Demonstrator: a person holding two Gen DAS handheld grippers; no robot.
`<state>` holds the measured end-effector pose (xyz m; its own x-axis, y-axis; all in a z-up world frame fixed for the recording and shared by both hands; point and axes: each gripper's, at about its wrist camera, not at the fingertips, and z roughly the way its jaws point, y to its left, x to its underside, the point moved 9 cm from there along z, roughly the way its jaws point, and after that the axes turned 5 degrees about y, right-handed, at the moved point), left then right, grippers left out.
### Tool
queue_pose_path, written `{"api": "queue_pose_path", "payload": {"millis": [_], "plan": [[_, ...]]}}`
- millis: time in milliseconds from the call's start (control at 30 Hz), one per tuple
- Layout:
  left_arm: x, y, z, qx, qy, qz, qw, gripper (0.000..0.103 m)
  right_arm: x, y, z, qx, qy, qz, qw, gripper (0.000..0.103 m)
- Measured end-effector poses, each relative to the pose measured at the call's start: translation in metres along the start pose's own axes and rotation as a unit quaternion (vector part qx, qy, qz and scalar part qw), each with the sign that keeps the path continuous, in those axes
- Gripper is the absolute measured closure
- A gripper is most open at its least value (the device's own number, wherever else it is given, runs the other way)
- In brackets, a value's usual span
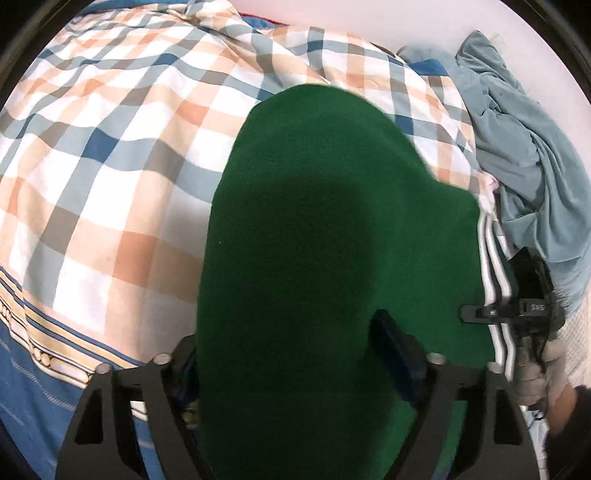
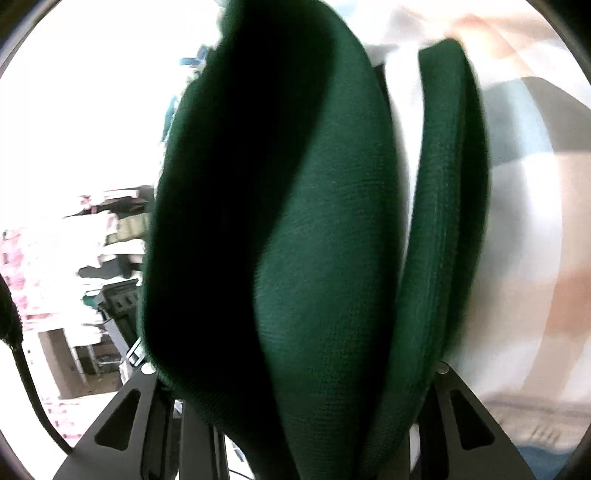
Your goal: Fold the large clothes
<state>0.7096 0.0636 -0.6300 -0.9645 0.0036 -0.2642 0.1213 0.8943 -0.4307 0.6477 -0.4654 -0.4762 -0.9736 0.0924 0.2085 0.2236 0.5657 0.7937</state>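
Observation:
A dark green garment [image 1: 332,221] with white side stripes [image 1: 495,266] hangs over a checked bedspread [image 1: 110,147]. It drapes between the fingers of my left gripper [image 1: 288,339], which stands wide. The blue pad [image 1: 397,354] on the right shows its bare inner face, and the left finger is mostly hidden by cloth. My right gripper [image 1: 517,310] holds the striped edge at the right, with a gloved hand [image 1: 535,373] on its grip. In the right wrist view thick folds of the green garment [image 2: 314,258] fill the space between the fingers of my right gripper [image 2: 295,350].
A crumpled blue-grey cloth [image 1: 517,147] lies at the right on the bed beside a pale wall [image 1: 369,18]. A blue striped sheet [image 1: 29,387] shows at the lower left. The right wrist view has blurred shelves and furniture [image 2: 103,258] on the left.

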Motion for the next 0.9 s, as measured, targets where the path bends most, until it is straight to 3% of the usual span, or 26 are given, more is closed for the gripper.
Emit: {"api": "queue_pose_path", "payload": {"millis": [133, 167, 300, 367, 433, 467, 567, 600, 667, 700, 767, 800, 900], "plan": [[0.009, 0.006, 0.012, -0.003, -0.019, 0.018, 0.9997, 0.01, 0.012, -0.008, -0.002, 0.015, -0.001, -0.004, 1.0, 0.058], [0.006, 0.006, 0.011, -0.006, -0.014, 0.015, 0.9998, 0.01, 0.018, -0.01, -0.004, 0.029, -0.006, -0.002, 1.0, 0.049], [0.005, 0.001, -0.01, -0.049, 0.004, 0.011, 0.9987, 0.011, 0.032, -0.001, -0.021, 0.154, -0.043, -0.021, 0.987, 0.027], [-0.001, -0.004, -0.029, -0.096, -0.009, 0.023, 0.9951, 0.011, 0.046, 0.005, -0.035, 0.248, -0.072, -0.035, 0.965, 0.016], [0.002, -0.016, -0.057, -0.136, -0.045, 0.049, 0.9885, 0.01, 0.06, 0.02, -0.052, 0.337, -0.111, -0.055, 0.934, 0.015], [0.006, -0.023, -0.074, -0.173, -0.062, 0.065, 0.9808, 0.01, 0.075, 0.037, -0.05, 0.379, -0.128, -0.062, 0.914, 0.014], [0.024, -0.047, -0.12, -0.225, -0.1, 0.084, 0.9656, 0.004, 0.111, 0.055, -0.069, 0.458, -0.166, -0.079, 0.87, 0.014], [0.03, -0.052, -0.13, -0.226, -0.106, 0.085, 0.9646, 0.002, 0.112, 0.051, -0.081, 0.465, -0.175, -0.081, 0.864, 0.014], [0.049, -0.067, -0.159, -0.235, -0.117, 0.084, 0.9613, 0.001, 0.151, 0.074, -0.085, 0.476, -0.19, -0.085, 0.854, 0.014], [0.06, -0.075, -0.175, -0.235, -0.118, 0.083, 0.9613, 0.001, 0.147, 0.067, -0.108, 0.482, -0.198, -0.087, 0.849, 0.014], [0.08, -0.087, -0.206, -0.232, -0.123, 0.072, 0.9621, 0.001, 0.174, 0.104, -0.115, 0.494, -0.219, -0.09, 0.837, 0.013], [0.085, -0.096, -0.218, -0.226, -0.123, 0.067, 0.9639, 0.001, 0.188, 0.146, -0.095, 0.497, -0.225, -0.092, 0.833, 0.013], [0.097, -0.123, -0.252, -0.225, -0.129, 0.056, 0.9641, 0.001, 0.229, 0.176, -0.13, 0.499, -0.244, -0.095, 0.826, 0.013]]}}
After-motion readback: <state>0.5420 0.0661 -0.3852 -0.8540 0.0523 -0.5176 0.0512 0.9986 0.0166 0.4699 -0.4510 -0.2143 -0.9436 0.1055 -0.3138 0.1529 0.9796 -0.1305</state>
